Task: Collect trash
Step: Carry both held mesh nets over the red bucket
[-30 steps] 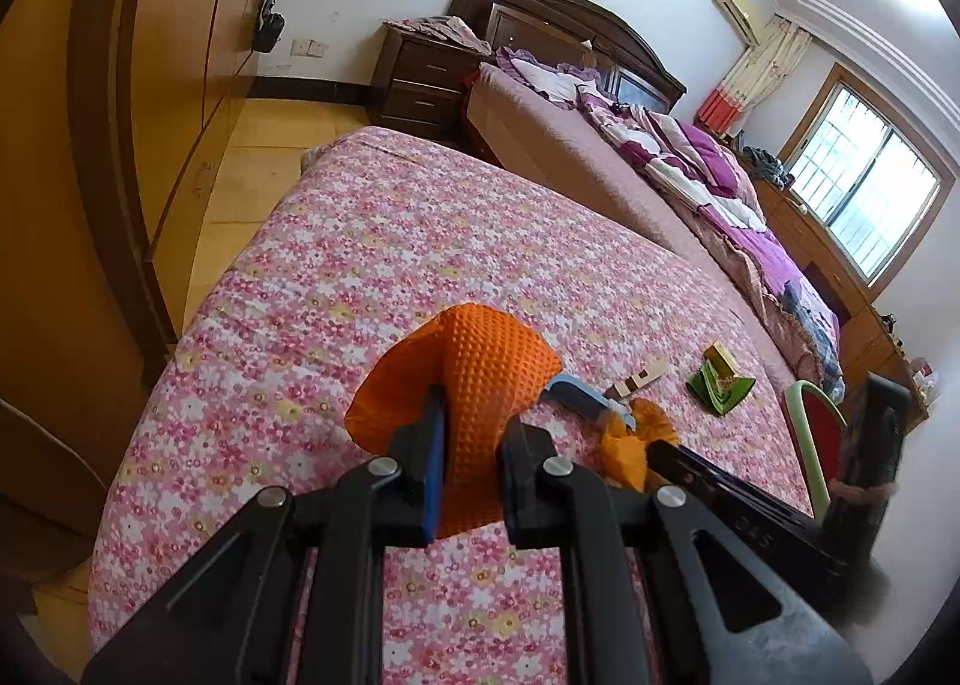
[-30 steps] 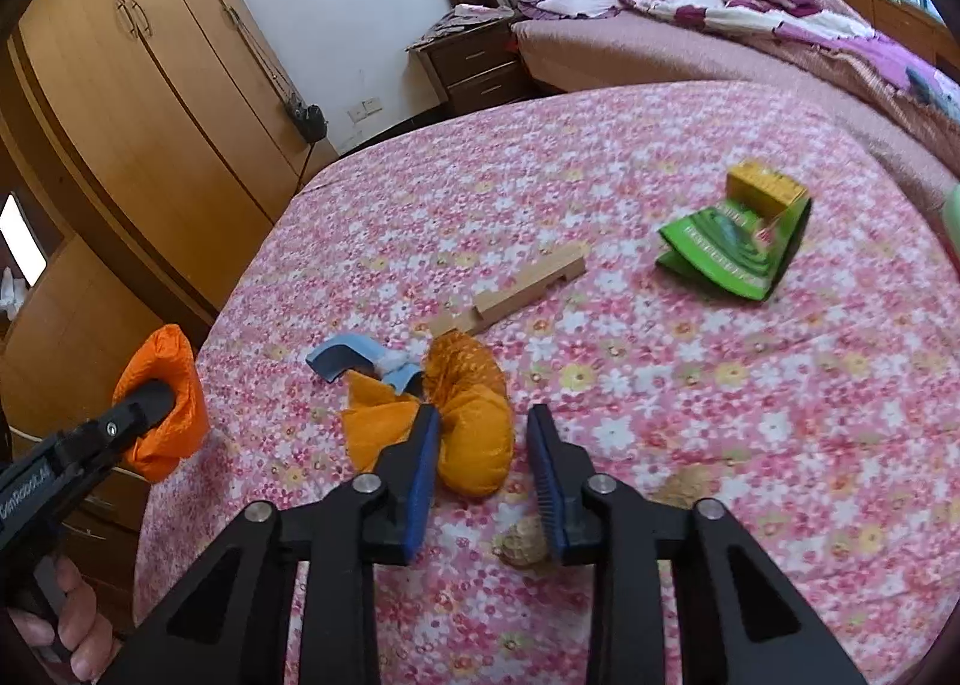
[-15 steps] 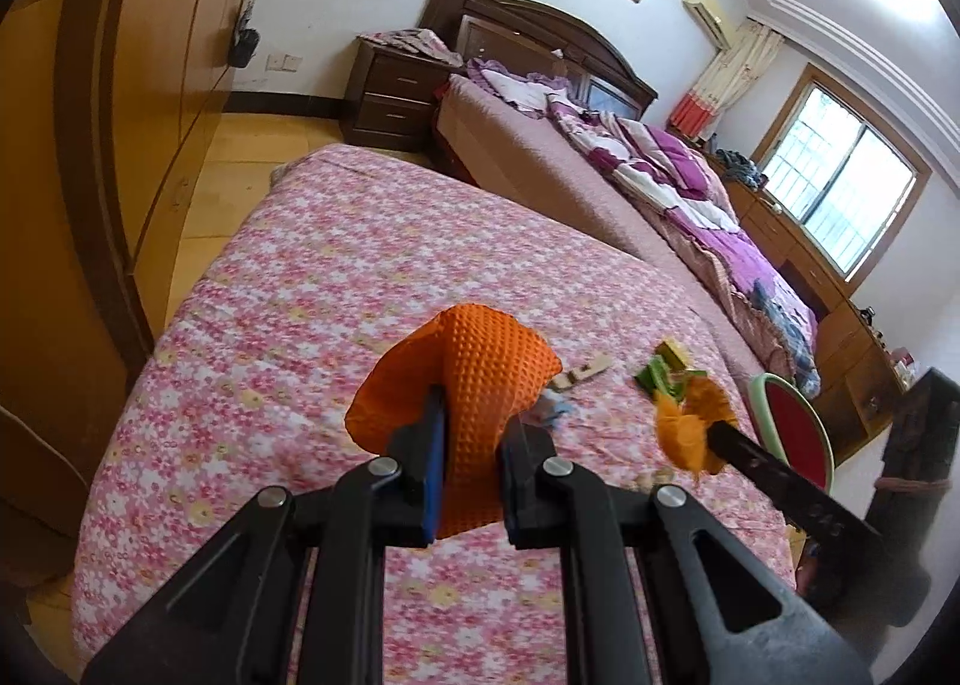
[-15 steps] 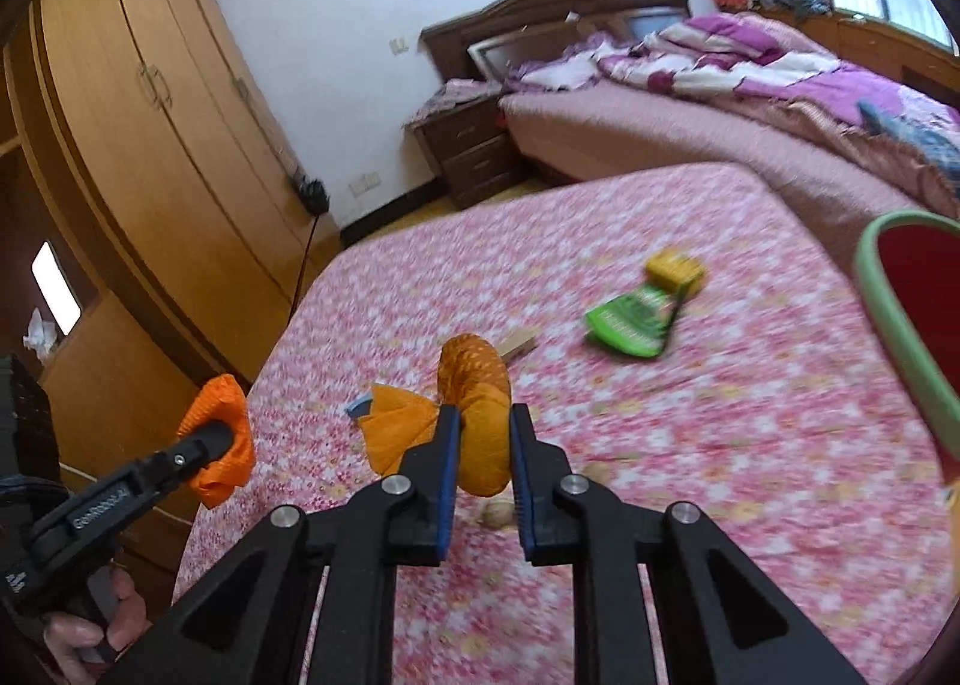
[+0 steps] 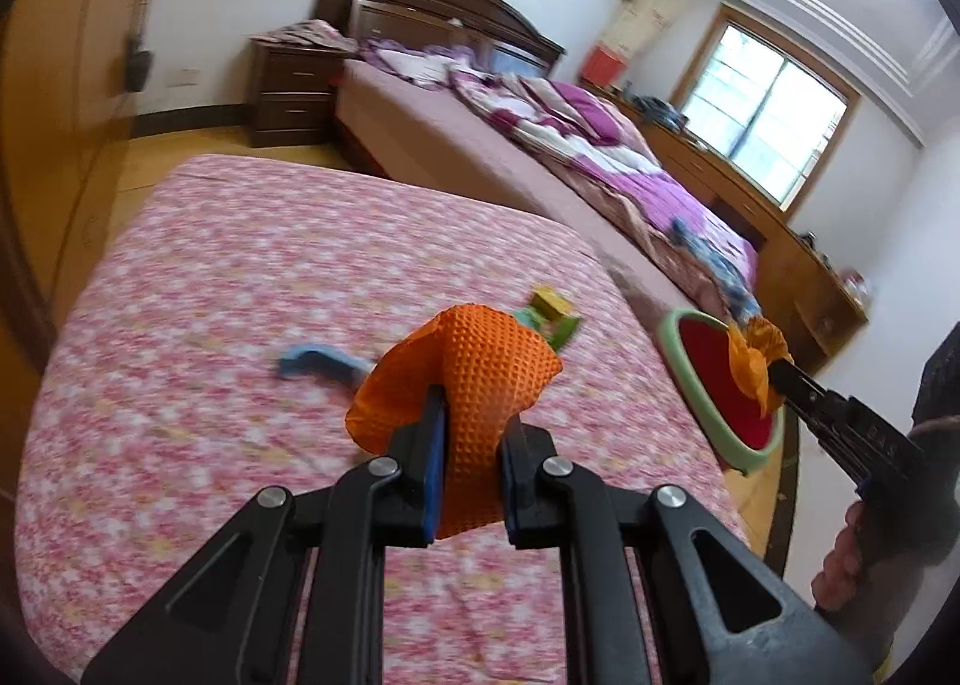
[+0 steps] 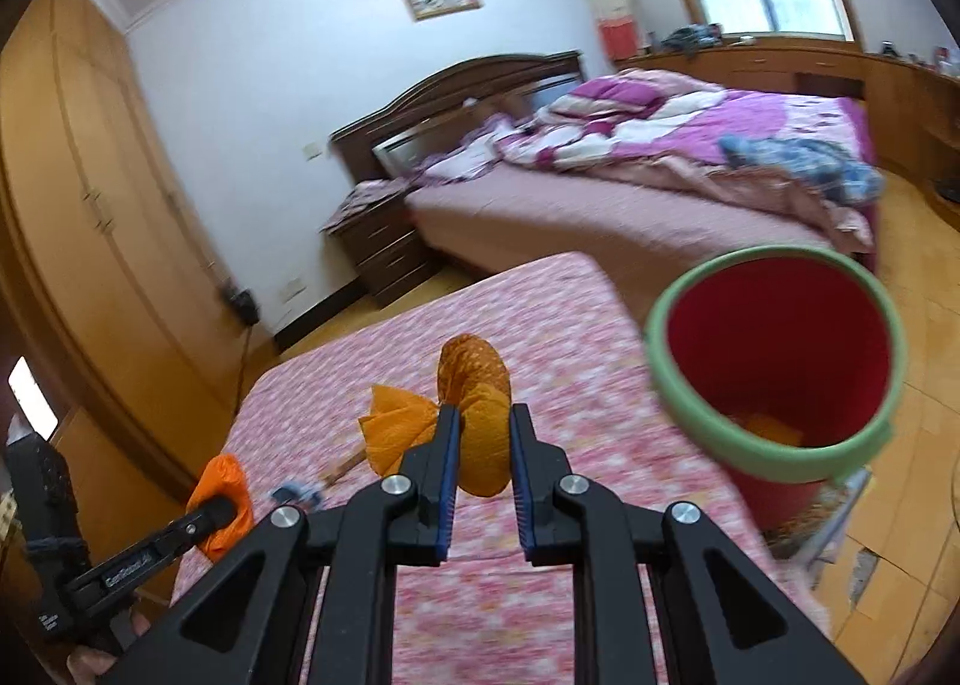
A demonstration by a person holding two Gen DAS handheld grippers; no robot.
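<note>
My left gripper (image 5: pixel 471 421) is shut on a bright orange dimpled wrapper (image 5: pixel 462 367) and holds it above the pink floral bed (image 5: pixel 240 289). My right gripper (image 6: pixel 485 433) is shut on a yellow-orange crumpled wrapper (image 6: pixel 474 385), lifted off the bed and left of a red bin with a green rim (image 6: pixel 774 349). In the left wrist view the right gripper holds that wrapper (image 5: pixel 757 356) over the bin's rim (image 5: pixel 672 343). A blue scrap (image 5: pixel 318 364) and a green-yellow packet (image 5: pixel 552 316) lie on the bed.
The bin stands on the wooden floor off the bed's right edge, with something yellow inside (image 6: pixel 774 430). A second bed with purple bedding (image 6: pixel 660 145) lies beyond. A wardrobe (image 6: pixel 90 205) runs along the left. A nightstand (image 6: pixel 384 247) is behind.
Both grippers swung right toward the bin. The right gripper closed on the yellow-orange wrapper, lifted it off the bed and carried it to the bin. The left still holds its orange wrapper.
</note>
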